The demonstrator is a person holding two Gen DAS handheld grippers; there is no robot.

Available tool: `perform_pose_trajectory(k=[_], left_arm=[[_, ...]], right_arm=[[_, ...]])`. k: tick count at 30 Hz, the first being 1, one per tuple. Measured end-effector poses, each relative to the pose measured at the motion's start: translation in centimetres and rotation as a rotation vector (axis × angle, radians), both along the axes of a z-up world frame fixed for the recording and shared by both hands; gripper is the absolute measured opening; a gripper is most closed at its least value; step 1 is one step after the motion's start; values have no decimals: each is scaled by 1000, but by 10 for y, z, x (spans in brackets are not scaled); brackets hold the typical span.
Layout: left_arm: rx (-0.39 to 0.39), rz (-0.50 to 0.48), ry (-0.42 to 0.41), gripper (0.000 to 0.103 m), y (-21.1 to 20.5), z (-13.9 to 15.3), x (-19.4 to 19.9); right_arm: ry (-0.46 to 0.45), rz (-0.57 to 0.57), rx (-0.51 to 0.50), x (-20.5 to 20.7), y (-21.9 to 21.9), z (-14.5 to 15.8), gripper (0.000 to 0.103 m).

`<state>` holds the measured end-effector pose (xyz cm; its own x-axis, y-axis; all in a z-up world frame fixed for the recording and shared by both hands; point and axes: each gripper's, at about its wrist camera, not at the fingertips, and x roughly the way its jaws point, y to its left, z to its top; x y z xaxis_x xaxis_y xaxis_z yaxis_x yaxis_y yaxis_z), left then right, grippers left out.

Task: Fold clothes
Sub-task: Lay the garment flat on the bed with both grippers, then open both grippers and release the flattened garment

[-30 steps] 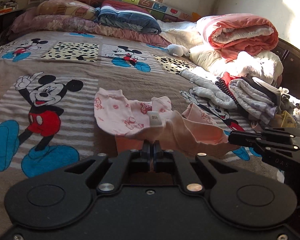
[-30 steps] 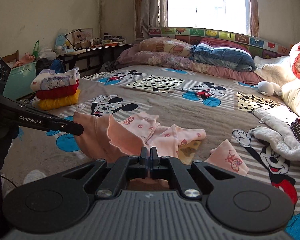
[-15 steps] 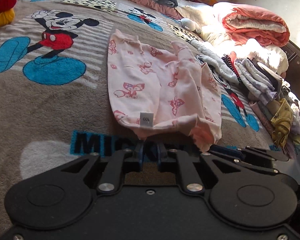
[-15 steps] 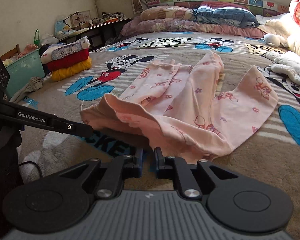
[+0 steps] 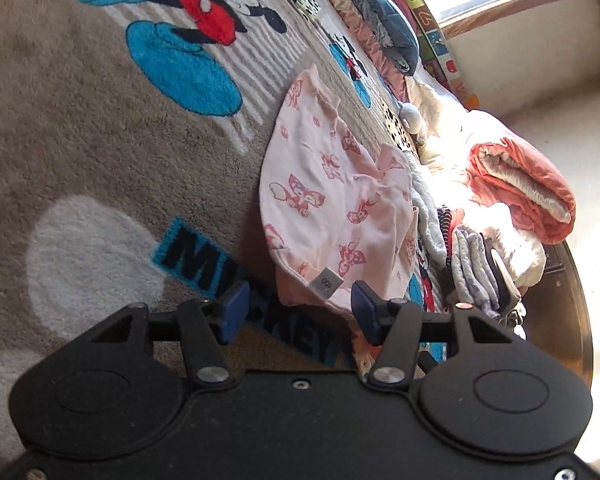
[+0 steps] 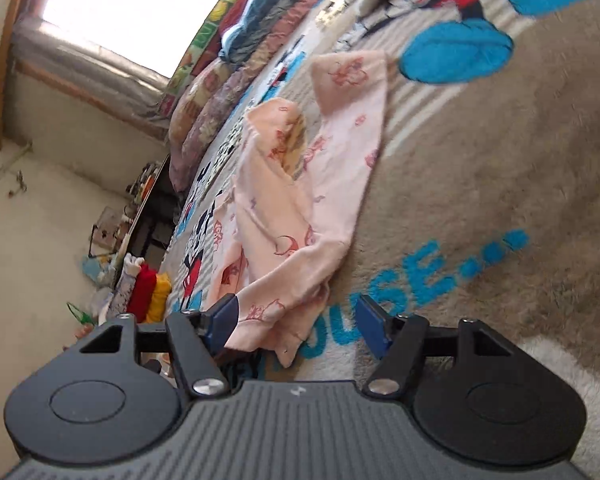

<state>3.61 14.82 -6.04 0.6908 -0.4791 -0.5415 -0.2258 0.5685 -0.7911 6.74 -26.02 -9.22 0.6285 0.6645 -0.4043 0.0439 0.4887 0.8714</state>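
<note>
Pink printed baby pants (image 5: 340, 200) are laid flat on the Mickey Mouse blanket (image 5: 100, 140), waistband near its front edge. Left tool (image 5: 296, 306) and right tool (image 6: 298, 322) are spread apart, gripping nothing.

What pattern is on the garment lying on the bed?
Pale pink pants with darker pink cartoon animal prints, clearest in the left wrist view.

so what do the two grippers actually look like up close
Left gripper: smooth matte black body, two round caps, silver pivot screws, black linkage arms, blue fingers. Right gripper: same black linkages, silver screws and blue fingers, but a ribbed dark grey centre plate. No cables, lettering or sleeves visible.
</note>
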Motion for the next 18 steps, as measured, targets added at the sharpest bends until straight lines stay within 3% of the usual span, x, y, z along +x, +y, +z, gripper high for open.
perform_pose_trajectory(k=[2,5,7,8,10,12,16,18], left_arm=[[-23,0,12,55,-2,-5,4],[-32,-12,22,54,-9,-9,11],[-13,-21,27,52,-12,-12,14],[6,-27,26,44,-14,-13,15],[52,-38,30,29,-18,-14,16],[100,-45,23,13,-20,-13,14],[232,-50,-122,6,-26,19,-1],[302,-98,-130,6,-31,23,-4]], right_arm=[[31,-18,82,6,-2,-11,67],[34,-3,90,16,7,-15,68],[22,0,66,23,15,-16,61],[19,-1,54,25,19,-17,57],[31,-12,34,31,22,-23,22],[49,-24,49,32,23,-33,8],[-9,-27,53,20,21,-15,10],[-29,-24,31,13,19,-5,10]])
